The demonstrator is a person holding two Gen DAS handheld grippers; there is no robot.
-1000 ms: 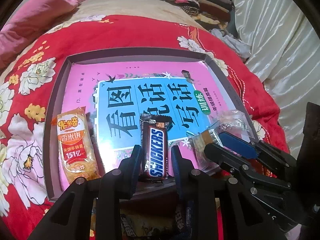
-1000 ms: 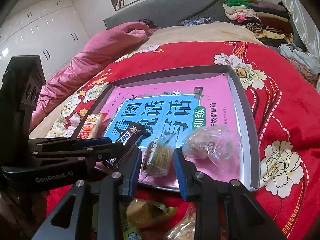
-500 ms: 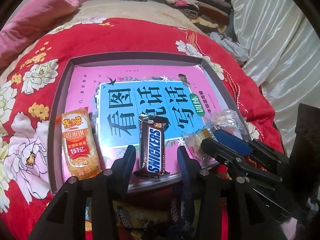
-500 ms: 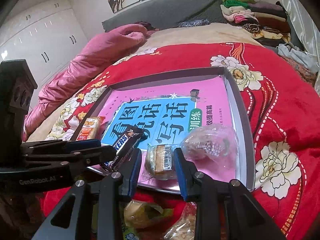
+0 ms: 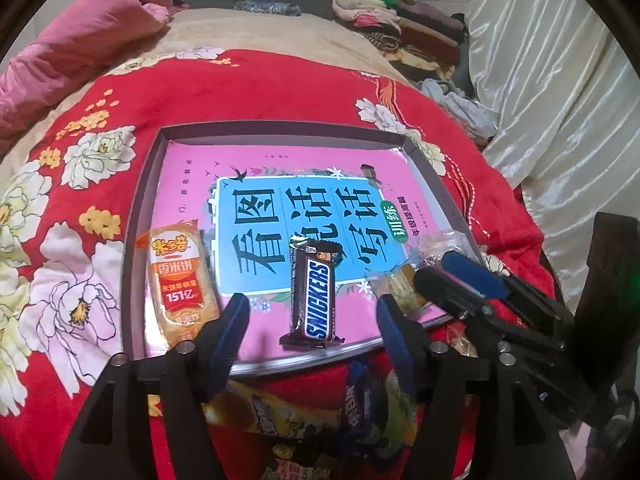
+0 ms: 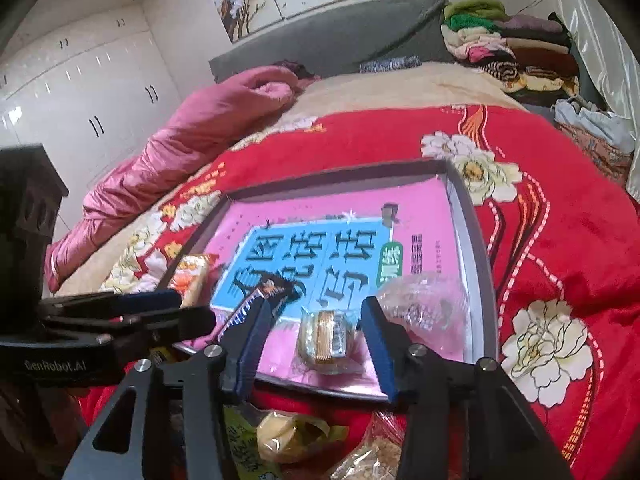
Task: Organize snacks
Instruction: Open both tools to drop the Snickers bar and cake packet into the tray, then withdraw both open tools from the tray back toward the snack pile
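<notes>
Bed (image 5: 280,92) — covered by a red floral blanket (image 5: 80,184), beige sheet showing beyond it at 12 o'clock. A shallow grey tray (image 5: 138,240) sits flat on the blanket, centre of the left wrist view. Pink quilt (image 5: 80,40) bunched at 10 o'clock. Folded clothes (image 5: 400,32) stacked at 1 o'clock, by the grey headboard (image 6: 332,36). Loose wrapped snacks (image 6: 292,436) lie on the blanket at 6 o'clock, just outside the tray's near rim — wrappers partly hidden.
</notes>
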